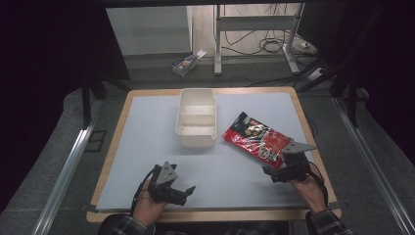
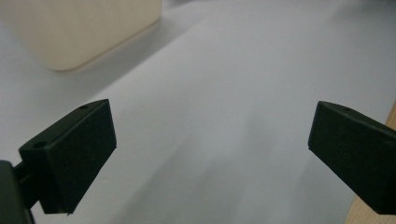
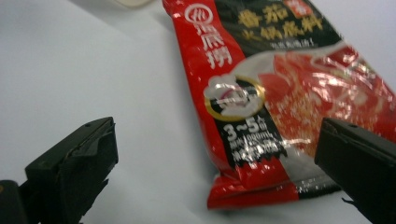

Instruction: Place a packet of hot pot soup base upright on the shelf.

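One red and black packet (image 1: 257, 139) lies flat on the white sheet (image 1: 147, 147) that covers the table (image 1: 117, 115), on the right half and just right of the tub. In the right gripper view the packet (image 3: 280, 102) shows yellow and white print and a round badge, and its near sealed edge lies between the two black fingers (image 3: 74, 163) without either one touching it. There is one packet.

The right gripper (image 1: 286, 169) sits at the packet's near end, held by the person's right hand (image 1: 311, 188); its fingers are spread wide and grasp nothing. The grey three-cornered plate on top of it overlaps the packet's near corner in the high view.

One cream tub (image 1: 196, 117) stands behind the middle of the table, long side running away from the person. A wall splits it into two compartments, and both look bare. In the left gripper view a corner of the tub (image 2: 79, 32) shows at the upper left.

The left gripper (image 1: 178, 193) rests low over the near left part of the sheet, well apart from the packet and the tub. Its two fingers (image 2: 79, 149) are released, spread wide over bare sheet. The left hand (image 1: 147, 205) holds it; both sleeves are plaid.

One small box (image 1: 186, 63) lies on the floor beyond the table.
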`<state>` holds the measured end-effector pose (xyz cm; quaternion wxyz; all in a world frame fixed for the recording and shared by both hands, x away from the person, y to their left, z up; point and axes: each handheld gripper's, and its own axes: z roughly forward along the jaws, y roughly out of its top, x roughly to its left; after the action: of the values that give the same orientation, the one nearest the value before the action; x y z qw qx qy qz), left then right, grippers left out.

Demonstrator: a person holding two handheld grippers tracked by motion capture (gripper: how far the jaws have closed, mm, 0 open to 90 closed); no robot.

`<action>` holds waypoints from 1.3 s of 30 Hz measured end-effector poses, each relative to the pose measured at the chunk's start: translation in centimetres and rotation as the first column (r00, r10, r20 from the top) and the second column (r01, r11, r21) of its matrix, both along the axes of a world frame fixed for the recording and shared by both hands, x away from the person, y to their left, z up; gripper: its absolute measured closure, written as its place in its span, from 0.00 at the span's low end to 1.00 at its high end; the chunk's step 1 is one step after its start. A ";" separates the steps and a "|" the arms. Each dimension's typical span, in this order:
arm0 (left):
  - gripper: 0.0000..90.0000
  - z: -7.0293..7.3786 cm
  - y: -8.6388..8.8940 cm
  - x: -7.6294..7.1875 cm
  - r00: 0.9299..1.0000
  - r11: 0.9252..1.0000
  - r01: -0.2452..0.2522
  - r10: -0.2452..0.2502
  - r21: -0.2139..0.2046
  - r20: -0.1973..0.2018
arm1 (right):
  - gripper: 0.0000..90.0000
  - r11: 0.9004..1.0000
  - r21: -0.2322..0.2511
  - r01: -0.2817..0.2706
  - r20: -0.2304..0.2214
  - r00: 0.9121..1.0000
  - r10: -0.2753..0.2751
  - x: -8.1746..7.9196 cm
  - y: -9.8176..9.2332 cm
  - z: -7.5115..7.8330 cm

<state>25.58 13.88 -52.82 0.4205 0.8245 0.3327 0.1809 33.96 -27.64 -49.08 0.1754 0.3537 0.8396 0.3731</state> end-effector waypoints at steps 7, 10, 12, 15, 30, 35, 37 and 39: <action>0.01 -0.3 -0.4 0.0 1.000 0.999 0.022 -0.021 0.029 -0.008 | 0.00 1.000 0.019 -0.003 -0.028 1.000 0.004 0.5 -0.5 -0.6; 0.01 -0.3 -0.4 0.0 1.000 0.999 0.023 -0.023 0.029 -0.007 | 0.00 1.000 0.007 -0.014 -0.016 1.000 0.014 0.5 -0.3 -0.7; 0.01 -0.2 -0.3 0.0 1.000 0.999 0.022 -0.021 0.026 -0.007 | 0.00 1.000 0.002 -0.013 -0.016 1.000 0.013 0.5 -0.2 -0.7; 0.01 -0.2 -0.3 0.0 1.000 0.999 0.021 -0.021 0.025 -0.007 | 0.00 1.000 -0.024 -0.005 -0.017 1.000 0.005 0.7 -0.2 -0.9; 0.01 -0.4 -0.5 0.0 1.000 0.999 0.024 -0.023 0.032 -0.015 | 0.00 0.996 -0.053 0.075 -0.043 0.996 -0.077 2.0 -0.8 -0.3; 0.01 -0.4 -0.5 0.0 1.000 0.999 0.023 -0.023 0.033 -0.015 | 0.10 0.992 -0.074 0.098 -0.068 0.992 -0.103 2.6 -1.0 -0.2; 0.01 -0.4 -0.5 0.0 1.000 0.999 0.022 -0.022 0.033 -0.014 | 0.18 0.992 -0.057 0.113 -0.070 0.991 -0.117 2.9 -1.2 0.0; 0.01 -0.3 -0.5 0.0 1.000 0.999 0.022 -0.022 0.033 -0.013 | 0.26 0.991 -0.031 0.129 -0.057 0.990 -0.131 3.1 -1.5 0.3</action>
<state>25.61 13.35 -53.17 0.4066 0.8361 0.3231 0.1768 37.09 -29.14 -48.74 0.1794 0.4161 0.8246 0.3386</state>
